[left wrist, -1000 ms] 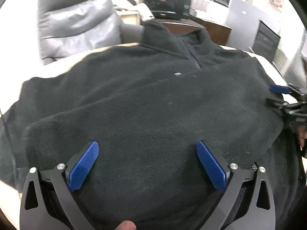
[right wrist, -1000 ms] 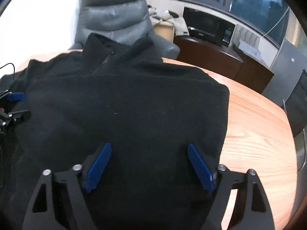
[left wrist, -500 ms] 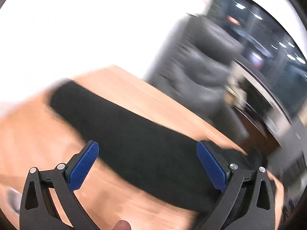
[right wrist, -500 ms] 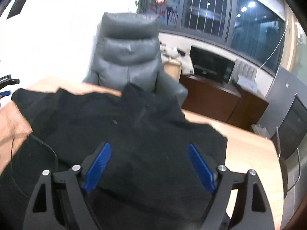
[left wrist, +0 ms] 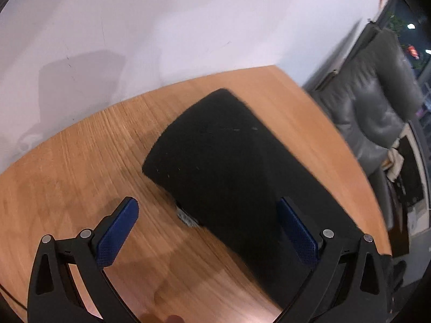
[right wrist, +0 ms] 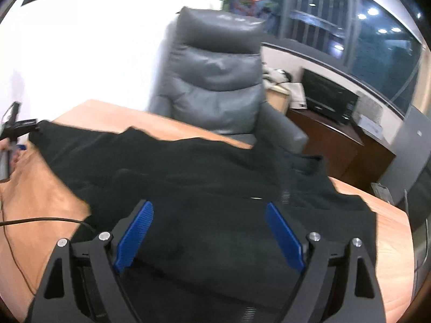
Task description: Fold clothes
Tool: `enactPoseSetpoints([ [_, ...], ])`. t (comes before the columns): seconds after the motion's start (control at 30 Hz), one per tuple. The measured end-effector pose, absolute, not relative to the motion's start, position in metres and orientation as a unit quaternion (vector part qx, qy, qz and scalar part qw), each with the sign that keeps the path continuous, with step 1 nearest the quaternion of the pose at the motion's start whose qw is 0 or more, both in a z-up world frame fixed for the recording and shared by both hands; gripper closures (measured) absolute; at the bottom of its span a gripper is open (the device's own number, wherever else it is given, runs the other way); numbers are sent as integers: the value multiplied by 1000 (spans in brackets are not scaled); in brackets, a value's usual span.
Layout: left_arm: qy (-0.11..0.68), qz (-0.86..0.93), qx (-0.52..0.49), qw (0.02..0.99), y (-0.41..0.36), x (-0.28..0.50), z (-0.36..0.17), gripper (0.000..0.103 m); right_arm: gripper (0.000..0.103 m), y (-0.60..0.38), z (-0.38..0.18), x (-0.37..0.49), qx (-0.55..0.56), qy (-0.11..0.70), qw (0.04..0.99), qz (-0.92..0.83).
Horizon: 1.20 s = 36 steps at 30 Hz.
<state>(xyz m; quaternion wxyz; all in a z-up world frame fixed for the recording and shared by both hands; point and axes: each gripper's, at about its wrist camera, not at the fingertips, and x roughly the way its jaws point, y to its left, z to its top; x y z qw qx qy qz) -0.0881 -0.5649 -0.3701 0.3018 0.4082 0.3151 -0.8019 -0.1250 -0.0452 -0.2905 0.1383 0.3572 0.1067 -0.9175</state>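
Left wrist view: the left tongs (left wrist: 207, 231) stand wide apart and empty, their blue pads (left wrist: 117, 232) spread above the wood surface (left wrist: 80, 161). Between and beyond them a black sleeve (left wrist: 223, 161) runs forward from the right pad, its blunt cuff end ahead and slightly left of the tongs, lying flat on the wood. A small grey tuft (left wrist: 186, 218), perhaps a label, peeks from under the sleeve's near edge between the pads. Past the sleeve is a white wall (left wrist: 161, 27); off to the right stands a grey chair (left wrist: 377, 102).

In the right wrist view, the right tongs (right wrist: 210, 235) are likewise apart and hold nothing, hovering over the black fleece pullover (right wrist: 215, 193) that spreads across the surface ahead of them. Its sleeve stretches away to the left, where the other tool (right wrist: 16, 129) shows at its end; whether that tool touches the cloth I cannot tell. A thin black cable (right wrist: 40, 219) crosses the wood to the left of the tongs.

The fleece looks soft, thick and light, not slippery: it should drape and hold a crease loosely, so a pinch through the full thickness near the cuff edge seems the best hold for bringing the sleeve across the body. The tuft could catch.
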Motion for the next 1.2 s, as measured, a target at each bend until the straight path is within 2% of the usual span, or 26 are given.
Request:
enactPoseSetpoints([
  [0.13,282,-813,405,308,-561,-101,-372,2,13,-71,-297,-126,370,108,144,-912],
  [0.2,260,-815,409,316,-557,-108,-372,7,13,-71,-299,-123,376,104,145,-909],
  [0.27,239,-817,413,325,-553,-114,-372,30,13,-70,-301,-120,381,97,144,-908],
  [0.3,231,-818,413,327,-551,-117,-371,35,13,-68,-302,-119,384,93,143,-907],
  [0.37,233,-825,401,323,-550,-117,-367,65,13,-65,-305,-116,390,86,140,-906],
  [0.47,236,-836,389,306,-544,-119,-357,87,13,-63,-307,-113,389,81,136,-907],
  [0.6,261,-857,350,275,-527,-109,-322,91,14,-52,-305,-108,384,61,128,-912],
  [0.7,257,-890,299,230,-486,-100,-267,91,14,-34,-296,-102,370,30,125,-920],
  [0.8,236,-925,255,152,-418,-109,-204,92,14,-10,-280,-94,347,-17,128,-929],
  [0.97,203,-948,246,0,-254,-135,-147,92,14,45,-242,-74,296,-77,140,-942],
  [1.07,180,-940,278,-83,-142,-158,-137,92,14,89,-223,-66,272,-106,137,-947],
  [1.2,144,-921,336,-134,-18,-164,-179,92,13,155,-212,-59,264,-112,116,-951],
])
